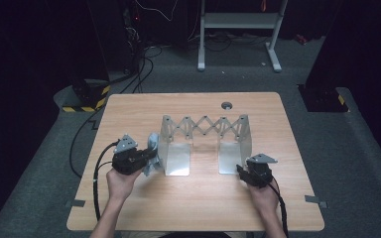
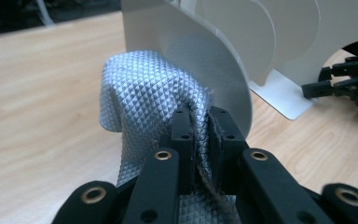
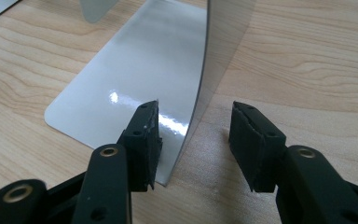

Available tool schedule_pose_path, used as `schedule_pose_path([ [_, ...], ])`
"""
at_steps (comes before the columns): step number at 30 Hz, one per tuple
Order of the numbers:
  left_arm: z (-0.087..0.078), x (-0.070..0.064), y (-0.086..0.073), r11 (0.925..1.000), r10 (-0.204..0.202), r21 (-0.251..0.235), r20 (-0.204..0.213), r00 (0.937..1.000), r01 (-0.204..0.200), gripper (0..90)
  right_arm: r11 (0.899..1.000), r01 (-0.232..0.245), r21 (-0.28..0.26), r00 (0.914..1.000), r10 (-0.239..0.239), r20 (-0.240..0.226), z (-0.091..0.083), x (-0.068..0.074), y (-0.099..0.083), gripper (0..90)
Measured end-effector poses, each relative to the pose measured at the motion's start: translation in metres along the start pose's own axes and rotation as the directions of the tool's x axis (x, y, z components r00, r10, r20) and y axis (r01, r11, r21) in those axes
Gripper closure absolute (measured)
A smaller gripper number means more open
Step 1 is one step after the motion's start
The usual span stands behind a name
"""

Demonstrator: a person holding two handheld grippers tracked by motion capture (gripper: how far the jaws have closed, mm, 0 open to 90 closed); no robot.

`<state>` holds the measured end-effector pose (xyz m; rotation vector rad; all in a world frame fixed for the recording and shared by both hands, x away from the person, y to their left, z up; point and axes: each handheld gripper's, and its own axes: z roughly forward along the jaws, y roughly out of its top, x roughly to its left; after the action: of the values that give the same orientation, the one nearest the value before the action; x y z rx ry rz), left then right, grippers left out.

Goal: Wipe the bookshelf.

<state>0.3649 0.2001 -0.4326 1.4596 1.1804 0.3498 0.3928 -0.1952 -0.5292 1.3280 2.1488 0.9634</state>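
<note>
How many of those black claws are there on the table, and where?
2. The left claw sits at the metal rack's left end, pinching a grey cloth against its plate. The right claw is at the rack's right end, open astride the upright plate's edge.

Left tongs [image 2: 200, 135] clamped tight, right tongs [image 3: 193, 140] apart, both forearms seemingly low.

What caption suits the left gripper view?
Left gripper clamps a grey cloth against a metal bookend.
</note>
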Motion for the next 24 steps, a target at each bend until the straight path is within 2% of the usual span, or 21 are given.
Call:
schedule_pose_path([
  [1,0.004,0.003,-0.006,0.9997,-0.02,0.017,0.002,0.9998,0.02,81.4,1.0,0.0,0.0,1.0,0.0,0.0,0.0,0.0,0.0,53.3],
  [3,0.006,0.005,-0.009,0.9992,-0.032,0.024,0.001,0.9995,0.032,81.4,1.0,0.0,0.0,1.0,0.0,0.0,0.0,0.0,0.0,53.3],
  [4,0.012,0.01,-0.016,0.9979,-0.043,0.049,-0.01,0.999,0.043,81.4,1.0,0.001,0.0,1.0,-0.001,0.001,0.0,0.0,0.0,53.3],
  [6,0.015,0.013,-0.02,0.9971,-0.044,0.062,-0.017,0.9989,0.045,81.4,1.0,0.001,0.0,1.0,-0.001,0.0,0.0,0.0,0.0,53.3],
  [9,0.027,0.019,-0.034,0.9922,-0.07,0.1,-0.044,0.9966,0.074,81.4,1.0,0.001,0.0,1.0,-0.001,0.0,0.0,0.0,0.0,53.3],
  [10,0.027,0.019,-0.034,0.9922,-0.07,0.1,-0.044,0.9966,0.074,81.3,1.0,0.001,0.0,1.0,-0.001,0.0,0.0,0.0,0.0,53.3],
  [11,0.032,0.023,-0.042,0.9893,-0.051,0.133,-0.062,0.9967,0.059,81.3,1.0,0.001,0.0,1.0,-0.001,0.0,0.0,0.0,0.0,53.3],
  [12,0.032,0.023,-0.042,0.9893,-0.051,0.133,-0.062,0.9967,0.059,81.3,1.0,0.002,0.0,1.0,-0.002,0.0,0.0,0.0,0.0,53.3],
  [13,0.038,0.025,-0.049,0.9852,-0.035,0.165,-0.081,0.9961,0.048,81.3,1.0,0.002,0.0,1.0,-0.002,0.0,0.0,0.0,0.0,53.2],
  [14,0.038,0.025,-0.049,0.9852,-0.035,0.165,-0.081,0.9961,0.048,81.3,1.0,0.002,0.0,1.0,-0.002,-0.001,0.0,0.0,0.0,53.2],
  [16,0.044,0.027,-0.057,0.981,-0.007,0.192,-0.107,0.9942,0.028,81.3,1.0,0.002,0.0,1.0,-0.002,0.0,0.0,0.0,0.0,53.2],
  [20,0.046,0.027,-0.058,0.9795,0.008,0.201,-0.113,0.9935,0.015,81.3,1.0,0.001,0.0,1.0,-0.001,-0.001,0.0,0.0,0.0,53.3],
  [24,0.039,0.023,-0.052,0.9833,0.005,0.181,-0.097,0.9953,0.013,81.3,1.0,0.002,0.0,1.0,-0.002,-0.001,0.0,0.0,0.0,53.1],
])
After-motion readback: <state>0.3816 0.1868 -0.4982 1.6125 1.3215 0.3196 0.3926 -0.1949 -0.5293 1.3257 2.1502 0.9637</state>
